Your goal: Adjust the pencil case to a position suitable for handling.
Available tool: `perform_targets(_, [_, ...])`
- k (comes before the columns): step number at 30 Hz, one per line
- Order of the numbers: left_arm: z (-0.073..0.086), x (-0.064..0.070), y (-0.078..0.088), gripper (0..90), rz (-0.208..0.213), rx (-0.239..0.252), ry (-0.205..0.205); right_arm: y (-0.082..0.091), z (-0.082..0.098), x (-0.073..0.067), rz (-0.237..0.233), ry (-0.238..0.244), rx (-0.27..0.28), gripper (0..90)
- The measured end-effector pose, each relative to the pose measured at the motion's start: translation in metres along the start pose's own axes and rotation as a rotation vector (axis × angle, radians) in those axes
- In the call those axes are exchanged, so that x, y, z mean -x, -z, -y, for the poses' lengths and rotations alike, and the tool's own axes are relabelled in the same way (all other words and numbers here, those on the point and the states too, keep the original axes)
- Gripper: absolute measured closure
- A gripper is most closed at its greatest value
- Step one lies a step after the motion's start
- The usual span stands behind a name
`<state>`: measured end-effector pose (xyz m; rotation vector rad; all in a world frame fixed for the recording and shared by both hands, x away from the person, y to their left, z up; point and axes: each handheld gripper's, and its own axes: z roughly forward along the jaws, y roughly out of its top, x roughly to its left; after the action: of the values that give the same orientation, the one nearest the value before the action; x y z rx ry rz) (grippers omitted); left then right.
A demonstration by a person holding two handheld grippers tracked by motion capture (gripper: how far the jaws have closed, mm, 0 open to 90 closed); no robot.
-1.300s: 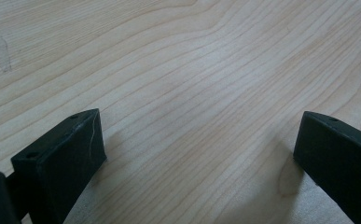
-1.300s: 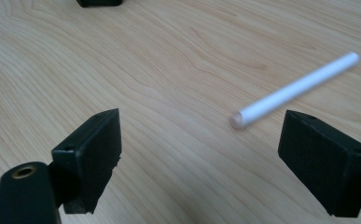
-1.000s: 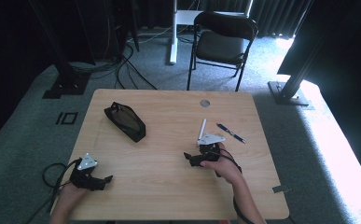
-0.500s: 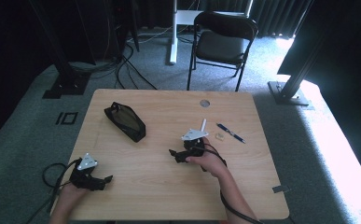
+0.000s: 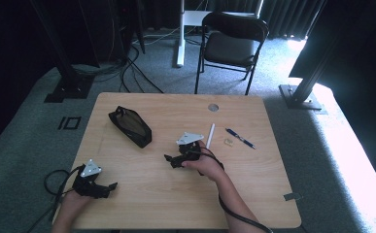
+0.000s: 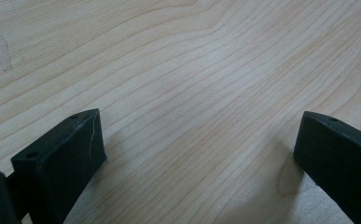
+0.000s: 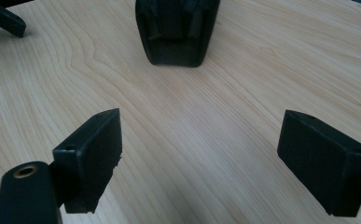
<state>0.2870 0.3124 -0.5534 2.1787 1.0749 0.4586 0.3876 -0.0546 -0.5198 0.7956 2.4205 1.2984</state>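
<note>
- The black pouch [image 5: 130, 126] lies on the desk [image 5: 151, 189] toward its far left part, set at a slant; in the right gripper view its near end [image 7: 177, 32] sits straight ahead of the right tool, apart from the jaws.
- The right tool [image 5: 172, 160] is near the middle of the desk, its jaws spread wide with only bare wood between them, gripping nothing [image 7: 199, 154]. It points leftward toward the pouch.
- The right hand [image 5: 204, 164] wraps the tool's body from behind, the forearm running in at a slant from the bottom edge; a grey three-cornered plate sits on top and a dark cable trails back along the arm.
- The left tool [image 5: 109, 187] rests low at the near left corner, jaws wide apart and empty over the wood [image 6: 199, 154]; the left hand [image 5: 74, 201] holds it from behind, with its cable looping off the desk's edge.
- The jaws are blocky matte black pads with flat faces and small holes near their tips.
- The pouch is a long, soft-sided case, dark and dull, with a rounded end.
- The desk is pale wood with long wavy grain and rounded corners, with a round grommet [image 5: 213, 107] near its far edge.
- Beyond the right tool lie a slim white stick [image 5: 210, 135], a small pale block [image 5: 228, 141] and a dark blue pen [image 5: 240, 138], each apart from the others.
</note>
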Motion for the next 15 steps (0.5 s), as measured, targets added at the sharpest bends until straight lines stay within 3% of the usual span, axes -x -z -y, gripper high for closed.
perform_targets(9, [0.000, 0.000, 0.000, 2.1, 0.000, 0.000, 0.000, -0.015, -0.008, -0.002, -0.019, -0.011, 0.006, 13.6])
perform_targets(10, [0.000, 0.000, 0.000, 2.2, 0.000, 0.000, 0.000, -0.020, -0.011, -0.003, -0.034, -0.022, 0.026, 13.6])
perform_targets(15, [0.000, 0.000, 0.000, 2.1, 0.000, 0.000, 0.000, -0.027, -0.015, -0.004, -0.029, -0.020, 0.031, 13.8])
